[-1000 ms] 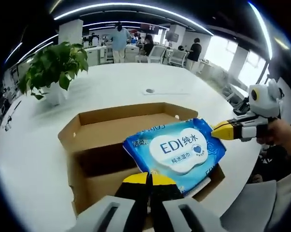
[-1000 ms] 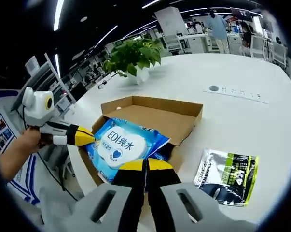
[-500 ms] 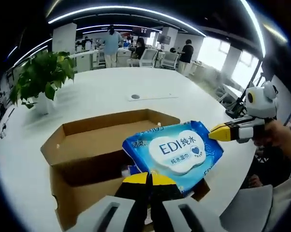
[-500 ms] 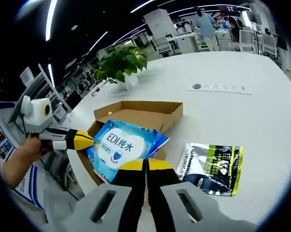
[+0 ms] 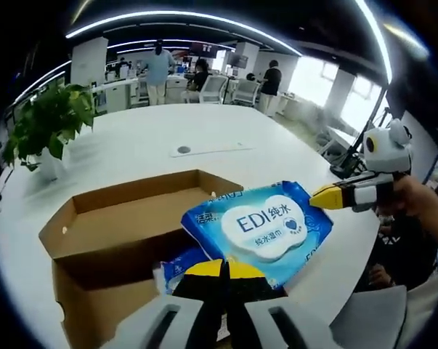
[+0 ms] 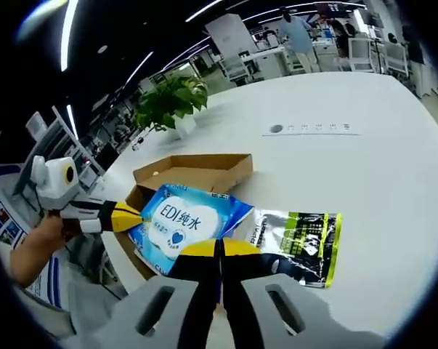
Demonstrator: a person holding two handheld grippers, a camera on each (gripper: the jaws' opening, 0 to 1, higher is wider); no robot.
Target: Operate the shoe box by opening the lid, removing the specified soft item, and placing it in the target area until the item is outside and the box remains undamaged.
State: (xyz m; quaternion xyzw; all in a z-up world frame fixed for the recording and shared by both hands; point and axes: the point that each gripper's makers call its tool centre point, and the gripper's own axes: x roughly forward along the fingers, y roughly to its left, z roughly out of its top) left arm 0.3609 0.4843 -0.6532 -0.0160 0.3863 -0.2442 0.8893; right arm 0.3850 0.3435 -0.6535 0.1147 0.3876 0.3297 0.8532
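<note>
Wipes pack [image 5: 256, 231] labelled "EDI 纯水", pinched at opposite edges by both grippers' fingers, held above open shoe box [image 5: 113, 240], L'ORÉAL pouch [image 6: 297, 239] on white desk [image 6: 378, 174] nearby

The wipes pack [image 5: 262, 229] is glossy plastic film, blue with a smooth white label. The shoe box [image 5: 102, 240] is matt brown cardboard, its cut edges rough. At 3 o'clock of the pack in the right gripper view, a shiny printed sachet [image 6: 298, 243] catches light. The counter [image 6: 393, 182] is smooth, white, faintly glossy
</note>
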